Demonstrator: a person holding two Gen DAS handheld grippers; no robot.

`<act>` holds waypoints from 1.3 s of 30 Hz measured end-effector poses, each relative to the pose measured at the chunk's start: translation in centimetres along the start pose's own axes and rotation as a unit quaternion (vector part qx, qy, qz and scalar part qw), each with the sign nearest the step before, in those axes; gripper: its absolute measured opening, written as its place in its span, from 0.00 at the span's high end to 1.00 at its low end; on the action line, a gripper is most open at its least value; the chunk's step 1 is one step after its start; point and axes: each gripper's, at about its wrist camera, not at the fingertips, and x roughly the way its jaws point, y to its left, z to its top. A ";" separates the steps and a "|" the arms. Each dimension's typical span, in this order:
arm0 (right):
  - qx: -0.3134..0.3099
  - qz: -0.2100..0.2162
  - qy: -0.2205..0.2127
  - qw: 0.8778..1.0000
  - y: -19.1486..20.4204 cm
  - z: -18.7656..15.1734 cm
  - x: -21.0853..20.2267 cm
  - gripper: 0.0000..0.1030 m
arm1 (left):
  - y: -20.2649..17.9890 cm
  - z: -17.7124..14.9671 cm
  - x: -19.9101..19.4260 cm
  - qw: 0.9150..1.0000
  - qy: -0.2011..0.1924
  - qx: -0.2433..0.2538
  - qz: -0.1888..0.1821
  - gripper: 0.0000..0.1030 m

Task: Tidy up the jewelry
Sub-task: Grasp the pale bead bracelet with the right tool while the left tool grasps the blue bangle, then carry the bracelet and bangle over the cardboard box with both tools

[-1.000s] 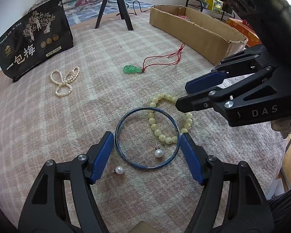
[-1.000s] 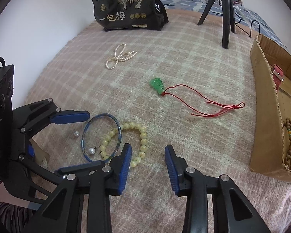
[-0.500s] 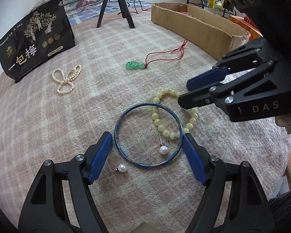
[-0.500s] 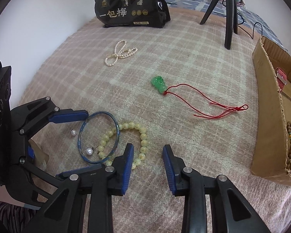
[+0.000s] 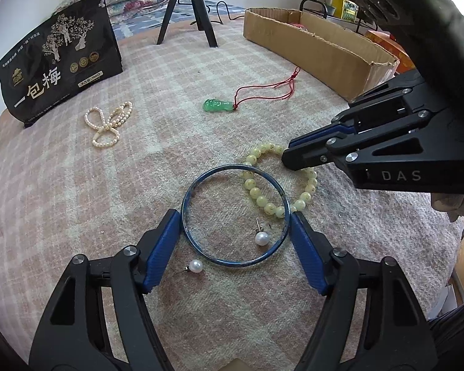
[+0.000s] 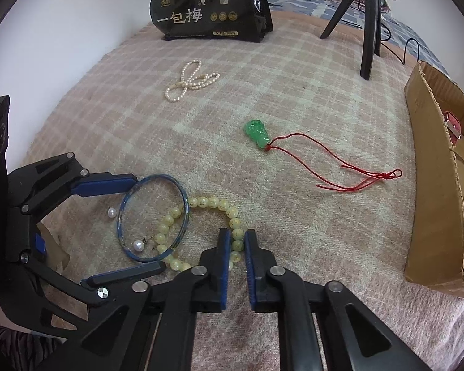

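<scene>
A blue bangle (image 5: 235,215) (image 6: 153,218) lies flat on the plaid blanket, overlapping a yellow bead bracelet (image 5: 263,199) (image 6: 213,204). My left gripper (image 5: 235,235) (image 6: 120,228) is open, its fingers on either side of the bangle. My right gripper (image 6: 237,242) (image 5: 289,157) has closed on the bracelet's right side, with beads between its pads. One pearl earring (image 5: 261,238) lies inside the bangle, another (image 5: 196,266) just outside it. A green pendant on red cord (image 5: 217,106) (image 6: 257,133) and a pearl necklace (image 5: 108,122) (image 6: 190,80) lie farther off.
A cardboard box (image 5: 318,52) (image 6: 439,185) stands at the right with wooden beads and a red item inside. A black printed bag (image 5: 58,68) (image 6: 207,6) and a tripod (image 5: 188,6) (image 6: 365,21) stand at the back. The blanket's edge drops off on the right.
My right gripper has dropped onto the yellow bracelet and its jaws have narrowed from wide open to pinching the beads. The left gripper has edged forward around the bangle.
</scene>
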 end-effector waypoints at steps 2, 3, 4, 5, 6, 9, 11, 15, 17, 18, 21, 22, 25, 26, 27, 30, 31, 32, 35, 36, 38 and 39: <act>0.001 0.000 -0.003 1.000 0.0 -0.1 -0.1 0.95 | 0.2 0.0 -0.2 1.000 -0.003 -0.006 0.000 0.28; 0.002 0.001 -0.006 1.000 0.1 -0.1 -0.3 0.95 | 0.3 -0.1 -0.3 1.000 -0.004 -0.010 0.001 0.28; 0.003 0.003 -0.007 1.000 0.1 -0.1 -0.4 0.95 | 0.5 0.0 -0.5 1.000 -0.007 -0.016 0.003 0.28; 0.005 0.004 -0.010 1.000 0.1 -0.1 -0.6 0.95 | 0.7 -0.1 -0.7 1.000 -0.009 -0.019 0.004 0.28; 0.006 0.005 -0.013 1.000 0.1 -0.1 -0.7 0.95 | 0.8 0.0 -0.8 1.000 -0.011 -0.022 0.005 0.28; 0.009 0.010 -0.022 1.000 0.2 -0.1 -1.4 0.95 | 1.0 0.0 -1.5 0.999 -0.019 -0.025 0.011 0.28; 0.010 0.012 -0.028 0.999 0.4 -0.1 -1.8 0.95 | 1.1 0.1 -1.8 0.999 -0.023 -0.025 0.015 0.28; 0.010 0.013 -0.039 0.999 0.5 -0.1 -2.8 0.95 | 1.3 0.2 -2.5 0.999 -0.031 -0.030 0.019 0.28; 0.011 0.015 -0.046 0.999 0.6 -0.1 -3.4 0.95 | 1.4 0.2 -3.0 0.999 -0.035 -0.032 0.022 0.28; 0.011 0.014 -0.049 0.999 0.6 -0.1 -3.8 0.95 | 1.5 0.3 -3.1 0.999 -0.036 -0.032 0.023 0.28; 0.007 0.007 -0.057 0.998 0.8 -0.2 -4.6 0.95 | 1.5 0.4 -3.6 0.998 -0.042 -0.032 0.025 0.28; 0.006 0.005 -0.059 0.998 0.8 -0.1 -4.8 0.95 | 1.4 0.4 -3.9 0.998 -0.045 -0.032 0.026 0.28; 0.002 0.000 -0.066 0.998 0.9 -0.2 -5.8 0.95 | 1.3 0.7 -4.4 0.998 -0.051 -0.033 0.026 0.28; 0.002 -0.001 -0.069 0.998 0.9 -0.2 -6.2 0.95 | 1.2 0.7 -4.7 0.998 -0.054 -0.033 0.025 0.28; 0.002 -0.004 -0.073 0.997 0.8 -0.3 -6.7 0.95 | 1.0 0.9 -4.9 0.998 -0.057 -0.032 0.025 0.28; 0.003 -0.010 -0.085 0.996 0.6 -0.4 -8.1 0.95 | 0.6 1.3 -5.5 0.997 -0.063 -0.029 0.024 0.28; 0.004 -0.013 -0.090 0.996 0.5 -0.5 -8.7 0.95 | 0.4 1.5 -5.7 0.997 -0.066 -0.029 0.023 0.28; 0.005 -0.015 -0.094 0.995 0.3 -0.5 -9.2 0.95 | 0.2 1.7 -5.9 0.997 -0.069 -0.029 0.022 0.28; 0.011 -0.023 -0.108 0.994 -0.3 -0.7 -10.7 0.95 | -0.4 2.4 -6.3 0.997 -0.077 -0.027 0.019 0.28; 0.013 -0.026 -0.114 0.993 -0.6 -0.8 -11.3 0.95 | -0.6 2.7 -6.4 0.996 -0.079 -0.026 0.018 0.28; 0.017 -0.031 -0.123 0.992 -1.2 -0.9 -12.3 0.95 | -1.1 3.2 -6.6 0.996 -0.083 -0.025 0.015 0.28; 0.020 -0.035 -0.128 0.991 -1.6 -1.0 -12.9 0.95 | -1.3 3.6 -6.7 0.996 -0.086 -0.025 0.014 0.28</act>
